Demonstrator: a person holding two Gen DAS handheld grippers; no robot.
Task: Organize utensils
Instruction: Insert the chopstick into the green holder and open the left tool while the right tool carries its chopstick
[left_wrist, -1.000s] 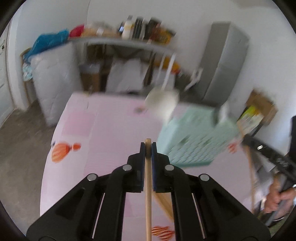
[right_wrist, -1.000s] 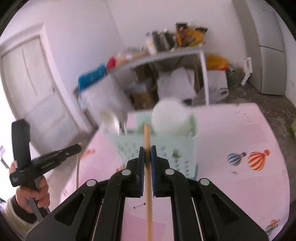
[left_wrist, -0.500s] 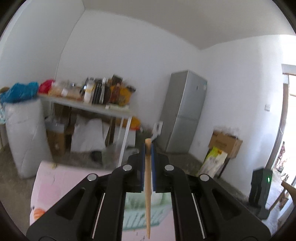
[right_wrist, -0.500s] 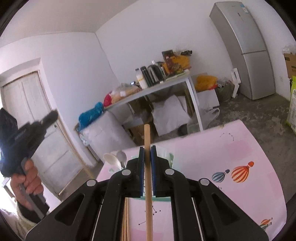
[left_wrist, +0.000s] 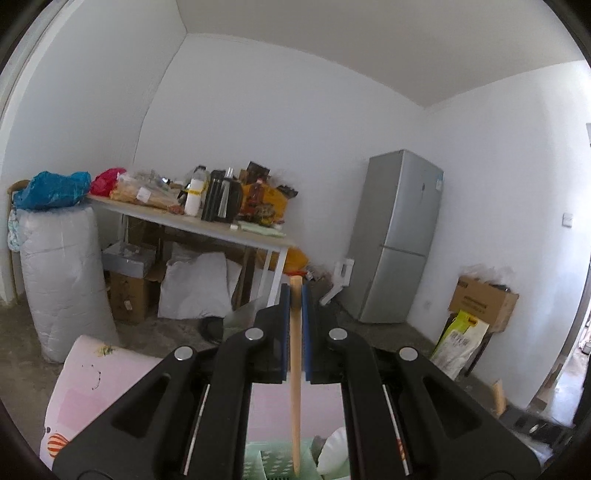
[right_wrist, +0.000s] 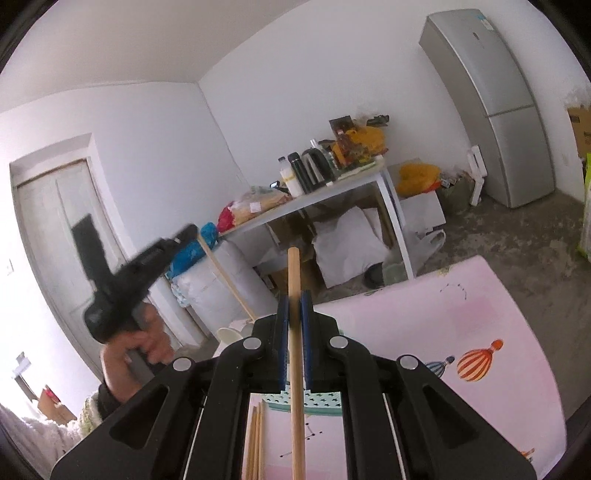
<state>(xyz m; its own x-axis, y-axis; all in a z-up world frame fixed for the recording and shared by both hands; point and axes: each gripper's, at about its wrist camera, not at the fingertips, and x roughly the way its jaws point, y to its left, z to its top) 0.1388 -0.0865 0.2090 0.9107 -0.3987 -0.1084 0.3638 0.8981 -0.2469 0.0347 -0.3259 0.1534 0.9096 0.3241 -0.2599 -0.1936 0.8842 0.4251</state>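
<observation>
Left stick: a thin wooden stick (left_wrist: 295, 373) is pinched in the left gripper (left_wrist: 295, 332). Its jaws are closed tight on it. The pointed end hangs down over the green basket (left_wrist: 273, 461).

Right stick: another wooden stick (right_wrist: 295, 332) is pinched in the right gripper (right_wrist: 294, 332). Those jaws are closed on it too. The stick pokes out past the tips, up into the air.

How the sticks feel: they look light, stiff and smooth. A thin stick like this may slip or turn in the jaws, so I would hold it near the middle and squeeze it flat between the pads.

Basket: it sits on the pink counter (right_wrist: 461, 314), low down under both grippers. A white spoon (left_wrist: 332, 450) stands inside it.

More sticks: a few wooden sticks (right_wrist: 255, 443) lie on the counter, just beside the basket.

Next step: I think the left stick goes into the basket, point first.

Watch out: the spoon is close to where the stick comes down.

Far away: a fridge (left_wrist: 399, 236) and a messy table (left_wrist: 192, 221) stand by the wall.
</observation>
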